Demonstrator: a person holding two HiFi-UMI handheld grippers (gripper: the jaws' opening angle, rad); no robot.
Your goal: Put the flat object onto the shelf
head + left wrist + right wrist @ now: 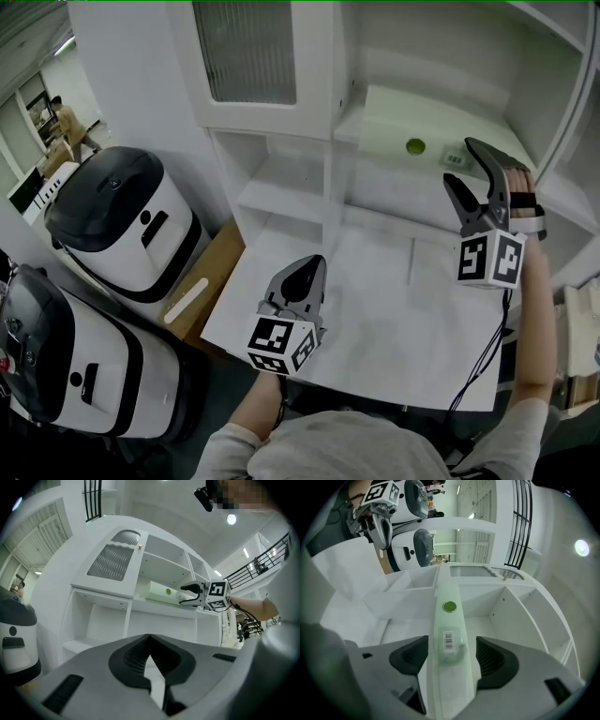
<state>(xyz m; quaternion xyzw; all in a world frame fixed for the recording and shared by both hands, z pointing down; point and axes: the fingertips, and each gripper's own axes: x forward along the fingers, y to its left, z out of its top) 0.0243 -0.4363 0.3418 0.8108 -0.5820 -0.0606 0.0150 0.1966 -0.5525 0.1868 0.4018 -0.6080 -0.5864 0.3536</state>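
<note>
Here, right gripper (461,167): jaws wide, flat box (449,620) between them, unpinched, on shelf (349,127).
Left gripper (312,267): jaws together, empty.

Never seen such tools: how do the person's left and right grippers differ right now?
The left gripper has its jaws together and empty; the right gripper has its jaws apart, with the flat pale-green box between them. The left gripper hangs over the white table; the right gripper reaches to the shelf where the box lies. Both carry a marker cube.
</note>
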